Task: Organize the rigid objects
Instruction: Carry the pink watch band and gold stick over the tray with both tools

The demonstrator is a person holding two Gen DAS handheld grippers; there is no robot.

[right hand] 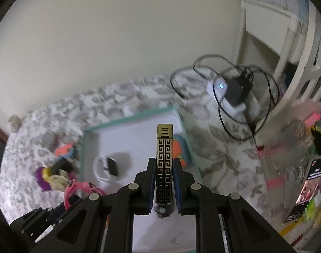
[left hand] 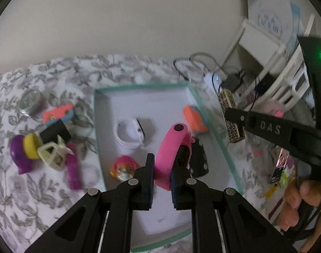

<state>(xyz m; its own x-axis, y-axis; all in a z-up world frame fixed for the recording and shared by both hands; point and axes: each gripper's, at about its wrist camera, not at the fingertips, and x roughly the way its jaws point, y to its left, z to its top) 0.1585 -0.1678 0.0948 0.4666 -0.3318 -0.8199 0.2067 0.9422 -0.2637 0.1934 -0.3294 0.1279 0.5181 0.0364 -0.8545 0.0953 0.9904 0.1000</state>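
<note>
Floral cloth [left hand: 55, 189], teal-rimmed box [left hand: 139, 87] holding white cup [left hand: 128, 133], left gripper [left hand: 162, 181] jaws grasping pink toy [left hand: 171, 147], right gripper [right hand: 164, 181] jaws clenching patterned lighter [right hand: 164, 158]

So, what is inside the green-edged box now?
In the box lie a white ring case, an orange toy, a small figure and a black item, partly hidden behind the pink piece in the left tool.

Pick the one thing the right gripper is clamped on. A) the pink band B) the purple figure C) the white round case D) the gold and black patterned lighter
D: the right gripper has its jaws shut on the gold and black patterned lighter, which stands upright between the pads above the teal-rimmed tray.
</note>
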